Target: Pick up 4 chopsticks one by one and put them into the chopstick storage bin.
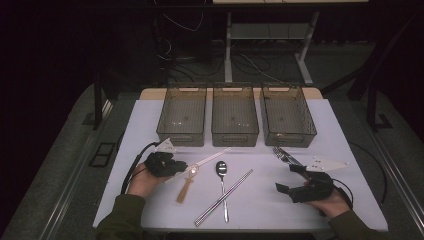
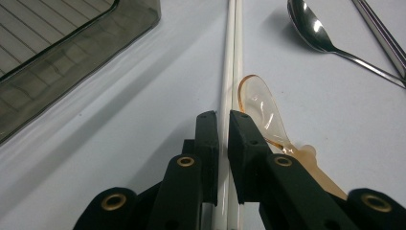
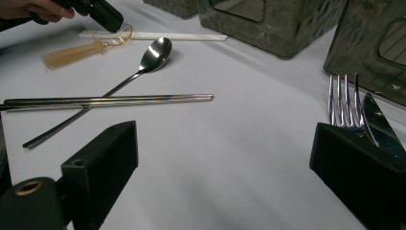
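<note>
While clamped, L tool [image 2: 223, 125] grips chopsticks [image 2: 231, 62].

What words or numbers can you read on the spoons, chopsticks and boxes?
None. The white chopsticks in the left gripper, the amber spoon, the metal spoon, the metal chopsticks, the fork and the boxes show no writing.

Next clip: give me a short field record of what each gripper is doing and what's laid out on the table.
left gripper: shut on white chopsticks
right gripper: open, nothing between its jaws
beside left gripper: amber plastic spoon
table middle: metal spoon crossed by metal chopsticks
near right gripper: fork, knife
far side: three bins, apparently empty
</note>
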`<act>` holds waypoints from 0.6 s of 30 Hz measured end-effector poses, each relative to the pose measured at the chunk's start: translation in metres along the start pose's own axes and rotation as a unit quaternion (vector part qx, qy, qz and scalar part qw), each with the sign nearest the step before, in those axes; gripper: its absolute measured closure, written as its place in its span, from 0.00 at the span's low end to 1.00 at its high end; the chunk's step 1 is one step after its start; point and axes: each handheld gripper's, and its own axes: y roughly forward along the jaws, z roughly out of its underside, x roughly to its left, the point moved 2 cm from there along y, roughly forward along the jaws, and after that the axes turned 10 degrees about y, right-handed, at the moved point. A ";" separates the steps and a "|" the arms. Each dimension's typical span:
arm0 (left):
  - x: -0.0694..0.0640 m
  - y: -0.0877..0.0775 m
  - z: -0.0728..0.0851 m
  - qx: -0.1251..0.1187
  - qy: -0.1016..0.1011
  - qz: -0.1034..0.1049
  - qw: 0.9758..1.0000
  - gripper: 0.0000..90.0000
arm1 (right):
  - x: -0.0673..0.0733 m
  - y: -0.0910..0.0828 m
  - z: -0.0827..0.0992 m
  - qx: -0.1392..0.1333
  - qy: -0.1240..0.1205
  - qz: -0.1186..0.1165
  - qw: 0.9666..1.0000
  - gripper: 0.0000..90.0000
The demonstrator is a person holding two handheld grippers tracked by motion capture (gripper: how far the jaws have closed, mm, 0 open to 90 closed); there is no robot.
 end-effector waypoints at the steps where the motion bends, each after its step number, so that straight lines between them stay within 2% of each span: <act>1: 0.000 0.000 0.000 0.001 0.001 0.000 1.000 0.91 | 0.000 0.000 0.000 0.000 0.000 0.000 1.000 0.11; 7: 0.000 0.001 0.000 0.001 0.000 0.001 1.000 0.91 | 0.000 0.000 0.000 -0.001 -0.003 0.000 1.000 0.11; 9: -0.001 0.001 0.001 0.002 -0.007 -0.002 1.000 0.91 | 0.000 0.000 0.000 0.000 -0.002 0.000 1.000 0.11; 12: 0.000 0.001 0.001 0.006 -0.003 -0.005 1.000 0.91 | 0.000 0.000 0.000 -0.001 -0.002 0.000 1.000 0.11; 14: 0.002 0.002 0.001 0.008 0.007 -0.011 1.000 0.90 | 0.000 0.000 0.000 0.000 -0.003 0.000 1.000 0.11; 18: 0.003 0.004 0.003 0.011 0.010 -0.021 1.000 0.90 | 0.000 0.000 0.000 0.000 -0.002 0.000 1.000 0.11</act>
